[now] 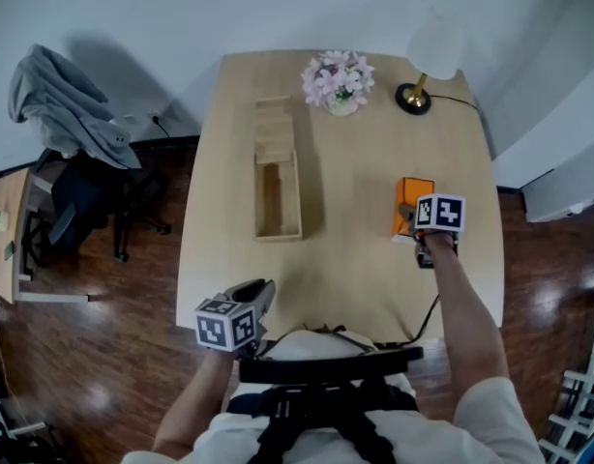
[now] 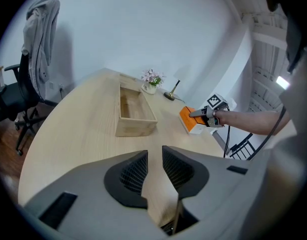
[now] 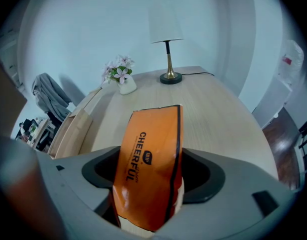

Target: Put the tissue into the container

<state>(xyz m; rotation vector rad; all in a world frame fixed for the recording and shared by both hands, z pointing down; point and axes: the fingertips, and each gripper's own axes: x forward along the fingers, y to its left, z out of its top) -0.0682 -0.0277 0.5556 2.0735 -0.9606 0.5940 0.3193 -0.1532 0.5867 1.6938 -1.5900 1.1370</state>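
The orange tissue pack (image 1: 413,206) lies near the table's right edge, also seen in the left gripper view (image 2: 188,118). My right gripper (image 1: 408,217) has its jaws closed on the pack's near end. In the right gripper view the tissue pack (image 3: 151,159) fills the gap between the pads, with the right gripper (image 3: 151,184) pressing both its sides. The long wooden container (image 1: 259,196) stands open-topped at the table's middle left, its front wall (image 2: 136,126) facing my left gripper (image 2: 154,169). The left gripper (image 1: 261,295) hovers at the near table edge, shut and holding nothing.
A pot of flowers (image 1: 338,80) and a table lamp (image 1: 428,56) stand at the table's far end, its cable running along the right side. An office chair draped with a grey garment (image 1: 70,104) stands left of the table on the wooden floor.
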